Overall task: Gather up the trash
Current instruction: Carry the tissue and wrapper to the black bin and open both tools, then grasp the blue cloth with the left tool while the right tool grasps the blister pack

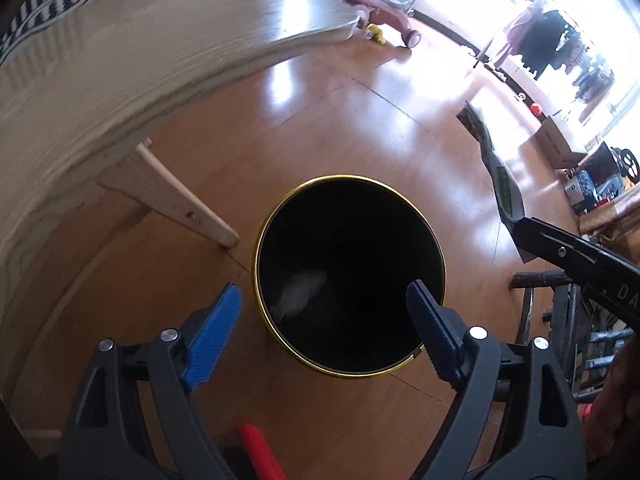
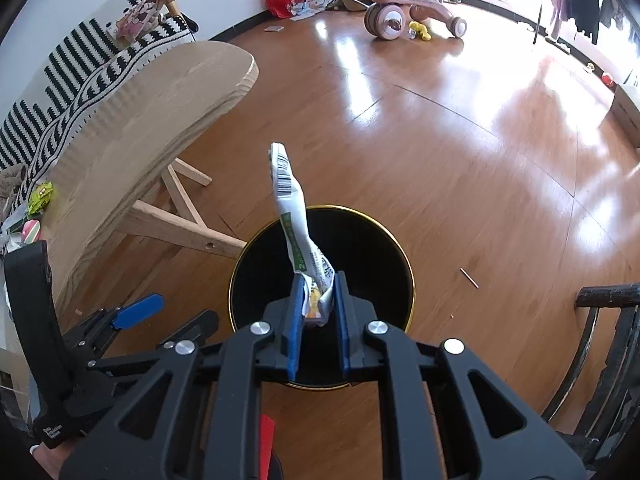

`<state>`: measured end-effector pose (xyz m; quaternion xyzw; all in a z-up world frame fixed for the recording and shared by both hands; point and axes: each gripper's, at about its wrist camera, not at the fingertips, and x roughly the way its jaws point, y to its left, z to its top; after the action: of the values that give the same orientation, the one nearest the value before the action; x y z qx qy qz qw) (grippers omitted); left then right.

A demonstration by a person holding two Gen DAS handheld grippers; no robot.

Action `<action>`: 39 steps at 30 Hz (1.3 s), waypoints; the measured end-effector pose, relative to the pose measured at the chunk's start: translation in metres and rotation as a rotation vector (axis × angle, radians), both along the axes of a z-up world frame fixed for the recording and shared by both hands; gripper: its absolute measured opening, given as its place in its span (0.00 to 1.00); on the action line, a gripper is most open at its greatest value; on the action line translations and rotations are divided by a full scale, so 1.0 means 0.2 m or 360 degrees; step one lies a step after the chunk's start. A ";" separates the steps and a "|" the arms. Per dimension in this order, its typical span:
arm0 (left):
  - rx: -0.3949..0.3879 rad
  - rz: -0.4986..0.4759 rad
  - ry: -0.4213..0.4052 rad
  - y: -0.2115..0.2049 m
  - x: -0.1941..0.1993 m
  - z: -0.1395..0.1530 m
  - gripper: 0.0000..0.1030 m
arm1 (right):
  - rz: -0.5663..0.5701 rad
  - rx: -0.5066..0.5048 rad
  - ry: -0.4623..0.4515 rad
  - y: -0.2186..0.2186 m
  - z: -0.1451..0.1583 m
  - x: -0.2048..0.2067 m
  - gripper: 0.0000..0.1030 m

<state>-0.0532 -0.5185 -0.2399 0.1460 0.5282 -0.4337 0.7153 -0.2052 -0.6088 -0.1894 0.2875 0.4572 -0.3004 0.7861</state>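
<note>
A black trash bin with a gold rim [image 1: 400, 200] stands on the wooden floor; it also shows in the right wrist view [image 2: 372, 216]. My left gripper [image 1: 324, 300] is open and empty, held above the bin's near rim. A pale piece of trash [image 1: 298, 292] lies inside the bin. My right gripper [image 2: 318, 280] is shut on a crumpled white wrapper [image 2: 294, 208] with green print and a barcode, held over the bin's mouth. The same wrapper [image 1: 504, 184] shows at the right of the left wrist view.
A light wooden table [image 2: 152, 120] with wooden legs [image 2: 180, 232] stands left of the bin. A striped sofa [image 2: 80, 64] is behind it. A pink tricycle [image 2: 404, 8] stands far back. A dark chair [image 2: 600, 344] is at the right. A small stick [image 2: 469, 277] lies on the floor.
</note>
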 end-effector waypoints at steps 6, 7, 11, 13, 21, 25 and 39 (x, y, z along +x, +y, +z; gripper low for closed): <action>-0.0019 0.0019 0.0007 0.03 0.00 0.03 0.87 | -0.0026 -0.0023 -0.0014 -0.01 0.01 0.01 0.60; -0.0023 0.0025 0.0011 0.03 -0.01 0.03 0.87 | -0.0027 -0.0016 -0.0016 0.00 0.01 0.01 0.60; -0.0042 0.0052 0.0021 0.05 -0.01 0.04 0.88 | -0.0026 -0.0020 -0.0023 0.01 0.04 0.03 0.62; -0.0067 0.0079 0.0020 0.07 0.00 0.07 0.88 | -0.0022 -0.0022 -0.0036 0.02 0.06 0.03 0.66; -0.0252 0.0360 0.0089 0.46 0.24 0.40 0.88 | 0.0072 -0.0058 -0.0152 0.16 0.25 0.17 0.69; -0.0303 0.0633 0.0001 0.91 0.42 0.61 0.88 | 0.0231 -0.0047 -0.0212 0.35 0.32 0.37 0.70; -0.0087 0.1516 -0.0069 2.43 0.71 0.58 0.88 | 0.1056 -0.0051 -0.0339 1.35 0.47 1.27 0.70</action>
<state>0.0883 -0.0316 -0.1243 -0.1223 0.5096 -0.0681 0.8490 0.0492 -0.3386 -0.0954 0.1407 0.4364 -0.0039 0.8887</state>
